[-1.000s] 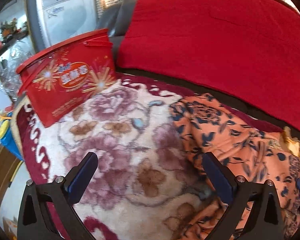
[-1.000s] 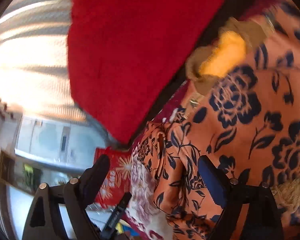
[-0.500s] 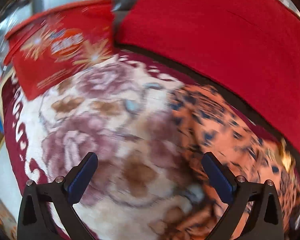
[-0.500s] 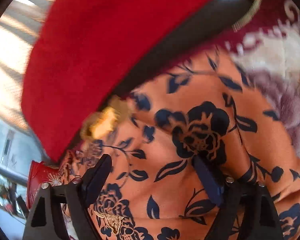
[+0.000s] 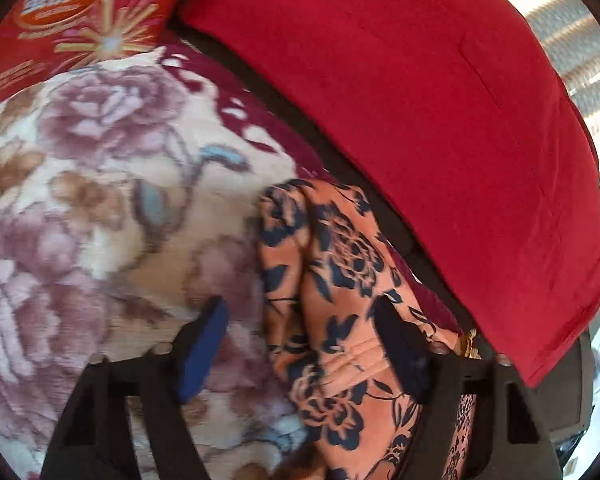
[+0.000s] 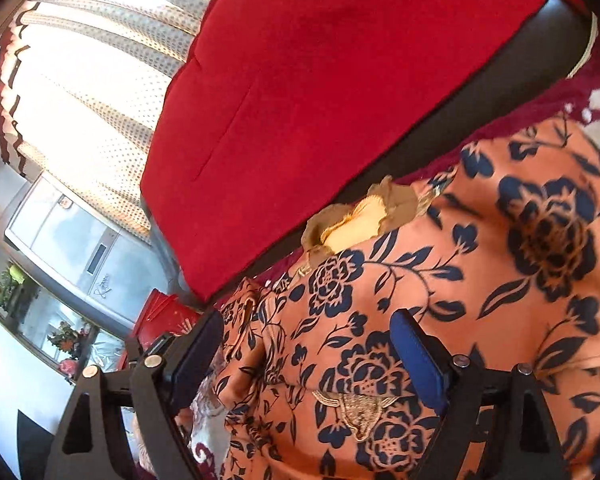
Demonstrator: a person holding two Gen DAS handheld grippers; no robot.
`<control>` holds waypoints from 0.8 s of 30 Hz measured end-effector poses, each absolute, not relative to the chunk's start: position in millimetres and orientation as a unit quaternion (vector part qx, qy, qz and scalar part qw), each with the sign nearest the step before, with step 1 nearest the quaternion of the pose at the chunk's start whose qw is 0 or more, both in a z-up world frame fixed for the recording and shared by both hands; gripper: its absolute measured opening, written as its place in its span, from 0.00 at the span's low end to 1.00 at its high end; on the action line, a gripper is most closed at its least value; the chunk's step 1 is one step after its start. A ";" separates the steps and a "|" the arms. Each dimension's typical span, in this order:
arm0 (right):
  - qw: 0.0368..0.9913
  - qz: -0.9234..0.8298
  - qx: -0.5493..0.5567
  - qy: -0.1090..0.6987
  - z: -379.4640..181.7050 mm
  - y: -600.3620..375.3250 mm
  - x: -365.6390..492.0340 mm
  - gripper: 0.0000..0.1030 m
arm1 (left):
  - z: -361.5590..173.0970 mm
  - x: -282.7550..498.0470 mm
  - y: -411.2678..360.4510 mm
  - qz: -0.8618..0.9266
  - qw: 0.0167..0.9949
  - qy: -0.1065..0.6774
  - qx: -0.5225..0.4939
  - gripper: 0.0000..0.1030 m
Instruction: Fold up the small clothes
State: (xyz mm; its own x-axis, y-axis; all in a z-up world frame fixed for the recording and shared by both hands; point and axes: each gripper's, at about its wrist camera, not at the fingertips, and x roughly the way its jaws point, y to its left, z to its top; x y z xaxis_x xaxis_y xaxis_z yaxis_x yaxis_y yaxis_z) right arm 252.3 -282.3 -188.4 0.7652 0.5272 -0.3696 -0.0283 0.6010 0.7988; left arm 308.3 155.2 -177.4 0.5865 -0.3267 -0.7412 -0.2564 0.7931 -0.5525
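I've got the left gripper point(image 5: 300, 344) low over the sofa seat, its two blue-padded fingers spread, and the edge of the orange garment point(image 5: 340, 280) runs right up between them; the left pad sits over the flowered blanket point(image 5: 100, 184), the right pad is over the orange cloth, nothing pinched as far as I can see. The garment, orange with dark blue roses, lies on that blanket near the back of the seat, just below the red cushion point(image 5: 420, 100). Up in the top-left corner there's a red box point(image 5: 72, 12) with a starburst print, resting on the blanket. Over on the right wrist view, the right gripper point(image 6: 308, 344) is also spread wide, hovering above the same orange garment point(image 6: 500, 280); I can't tell whether either pad touches the fabric. A gold embroidered patch point(image 6: 356, 408) shows on the cloth between the fingers, and a tan, yellow-lined collar point(image 6: 360, 216) sits at the garment's upper edge against the dark sofa gap. The red cushion point(image 6: 320, 80) fills the top, with a dotted curtain point(image 6: 100, 60) and a grey appliance point(image 6: 72, 236) off to the left.
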 end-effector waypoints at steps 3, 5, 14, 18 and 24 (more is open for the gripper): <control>0.839 0.167 0.416 0.307 -192.5 -279.6 256.7 0.85 | -186.7 318.2 149.4 -0.022 0.823 0.471 -0.318 0.71; 0.839 0.168 0.414 0.312 -195.9 -276.5 260.5 0.85 | -186.8 319.9 150.3 -0.027 0.821 0.463 -0.334 0.71; 0.831 0.167 0.419 0.326 -201.1 -277.5 262.5 0.85 | -184.2 329.1 137.0 -0.059 0.821 0.456 -0.338 0.70; 0.829 0.164 0.421 0.330 -205.0 -277.2 264.8 0.85 | -194.0 339.0 133.7 -0.064 0.816 0.454 -0.352 0.69; 0.827 0.157 0.425 0.334 -209.6 -278.7 267.1 0.85 | -181.3 330.7 141.9 -0.075 0.809 0.435 -0.388 0.66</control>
State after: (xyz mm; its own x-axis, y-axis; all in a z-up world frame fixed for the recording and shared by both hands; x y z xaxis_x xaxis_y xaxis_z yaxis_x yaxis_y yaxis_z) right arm 267.1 -278.7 -209.6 0.7272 0.5429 -0.4200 0.0252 0.5904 0.8067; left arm 330.7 141.9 -181.3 0.6107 -0.4591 -0.6452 -0.2157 0.6875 -0.6934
